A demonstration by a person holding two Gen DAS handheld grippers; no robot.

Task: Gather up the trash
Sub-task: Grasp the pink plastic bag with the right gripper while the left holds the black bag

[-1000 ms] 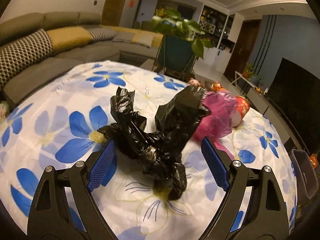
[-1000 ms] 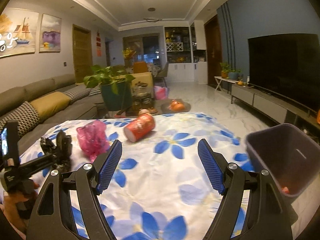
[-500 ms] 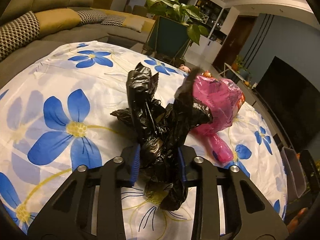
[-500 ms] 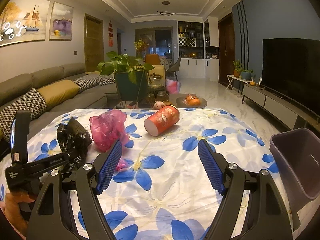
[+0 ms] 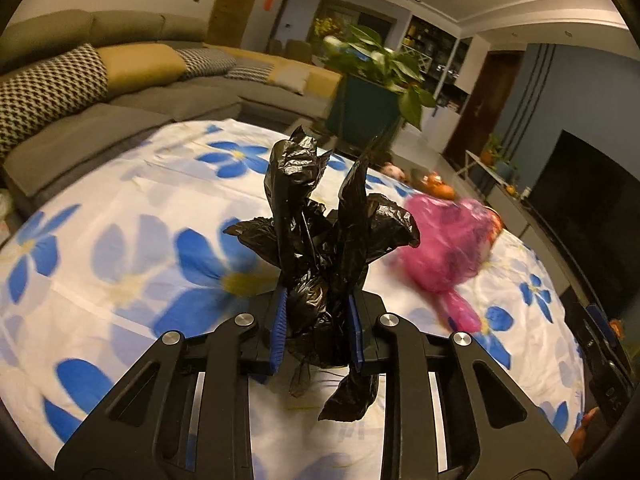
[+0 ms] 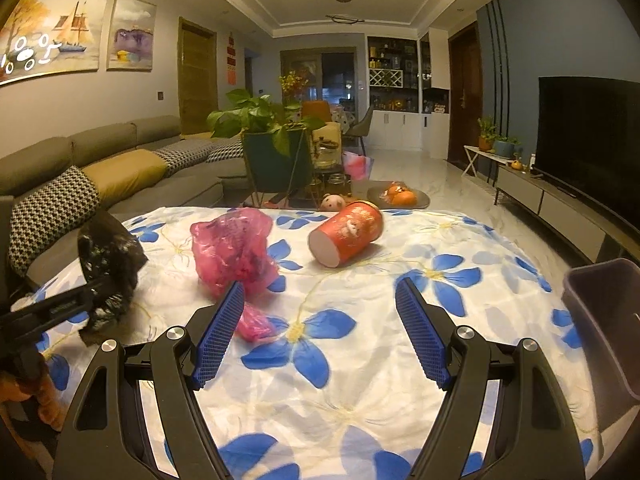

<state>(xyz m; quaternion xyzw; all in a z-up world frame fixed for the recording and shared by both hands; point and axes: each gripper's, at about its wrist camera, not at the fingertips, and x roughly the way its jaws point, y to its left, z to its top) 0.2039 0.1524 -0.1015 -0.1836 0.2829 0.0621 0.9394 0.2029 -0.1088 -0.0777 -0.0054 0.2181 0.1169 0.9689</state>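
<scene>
Near the table's left edge, the left gripper (image 5: 316, 330), open around the crumpled black plastic bag (image 5: 320, 256) a second earlier, had clamped and lifted it, ready for the bin (image 6: 604, 316), while the right gripper (image 6: 320, 332) hovered open.

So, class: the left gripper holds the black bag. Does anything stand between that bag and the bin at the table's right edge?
Yes. In the right wrist view, the pink bag and the tipped red cup lie on the cloth between the black bag and the bin. The open right gripper also hovers between them.
</scene>
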